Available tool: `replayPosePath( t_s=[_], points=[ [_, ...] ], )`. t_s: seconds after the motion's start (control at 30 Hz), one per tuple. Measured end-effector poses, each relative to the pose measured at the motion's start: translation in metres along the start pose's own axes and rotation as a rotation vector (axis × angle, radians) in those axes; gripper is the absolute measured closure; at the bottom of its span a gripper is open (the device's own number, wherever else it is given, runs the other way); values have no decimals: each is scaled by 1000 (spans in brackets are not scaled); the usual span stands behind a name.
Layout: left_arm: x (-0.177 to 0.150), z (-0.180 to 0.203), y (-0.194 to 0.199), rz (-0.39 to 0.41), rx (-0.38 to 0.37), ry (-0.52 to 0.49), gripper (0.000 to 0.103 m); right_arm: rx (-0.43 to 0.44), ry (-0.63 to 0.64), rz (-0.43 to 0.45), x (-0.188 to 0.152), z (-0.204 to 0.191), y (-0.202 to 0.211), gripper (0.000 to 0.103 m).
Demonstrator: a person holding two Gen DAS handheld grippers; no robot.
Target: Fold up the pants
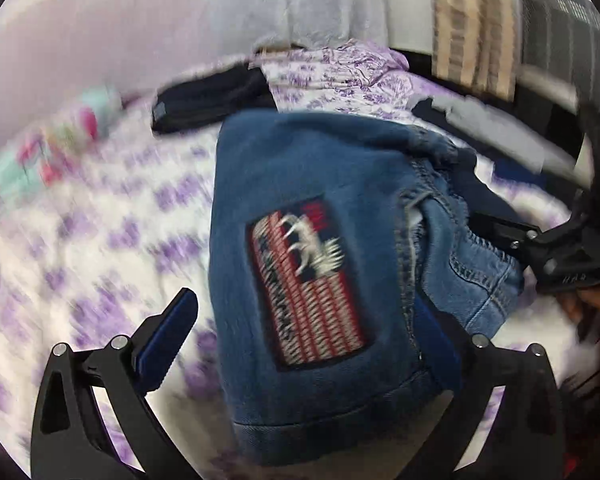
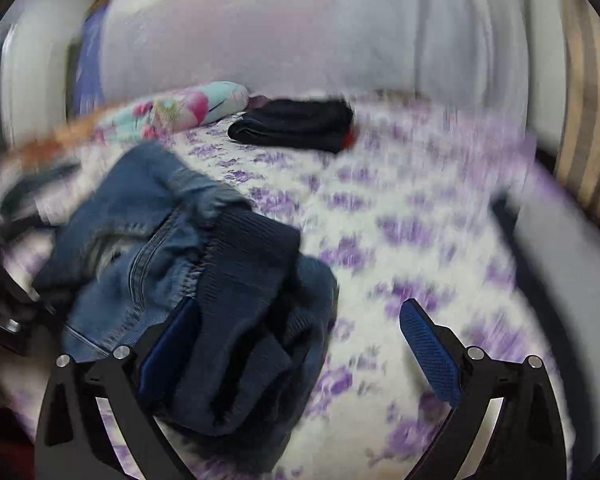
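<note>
The folded blue jeans (image 1: 320, 272) are lying bunched on the purple-flowered bedsheet (image 1: 100, 240), sitting between both wide-spread jaws, with the left gripper (image 1: 312, 344) and right gripper (image 2: 300, 344) gripping nothing.

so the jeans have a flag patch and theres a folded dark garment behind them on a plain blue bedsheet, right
Not quite: the bedsheet is white with a purple floral print, not plain blue, as the right wrist view shows. The rest holds: the jeans carry a flag patch, and a folded dark garment lies behind them.
</note>
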State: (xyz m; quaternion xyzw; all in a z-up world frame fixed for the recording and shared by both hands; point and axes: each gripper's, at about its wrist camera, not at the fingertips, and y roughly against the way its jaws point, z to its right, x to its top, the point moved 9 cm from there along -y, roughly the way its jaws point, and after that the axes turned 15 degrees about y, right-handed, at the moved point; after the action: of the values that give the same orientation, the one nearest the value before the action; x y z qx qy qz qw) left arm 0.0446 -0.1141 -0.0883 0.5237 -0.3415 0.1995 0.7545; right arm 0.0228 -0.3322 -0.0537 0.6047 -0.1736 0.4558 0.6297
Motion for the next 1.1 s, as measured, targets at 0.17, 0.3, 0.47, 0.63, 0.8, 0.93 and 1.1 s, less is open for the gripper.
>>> replayPosePath(
  t_s=[0.17,0.3,0.47,0.63,0.8,0.93,1.1],
  points=[
    [12,11,29,122,54,-66,4,-70,76,110,38,-9,28,3],
    [31,27,32,176,158,-178,4,-111,54,211,87,3,40,3],
    [16,19,-7,110,146,-103,4,-127,110,-51,55,9,-56,3],
    [13,15,-8,102,118,-61,4,-60,13,14,52,17,-53,3],
    [13,19,-3,152,171,-99,4,-99,5,174,54,0,20,3],
    [15,20,-2,158,182,-108,4,-123,104,71,31,-15,23,3],
    [14,21,0,164,200,-120,4,-18,4,7,10,-7,1,3]
  ],
)
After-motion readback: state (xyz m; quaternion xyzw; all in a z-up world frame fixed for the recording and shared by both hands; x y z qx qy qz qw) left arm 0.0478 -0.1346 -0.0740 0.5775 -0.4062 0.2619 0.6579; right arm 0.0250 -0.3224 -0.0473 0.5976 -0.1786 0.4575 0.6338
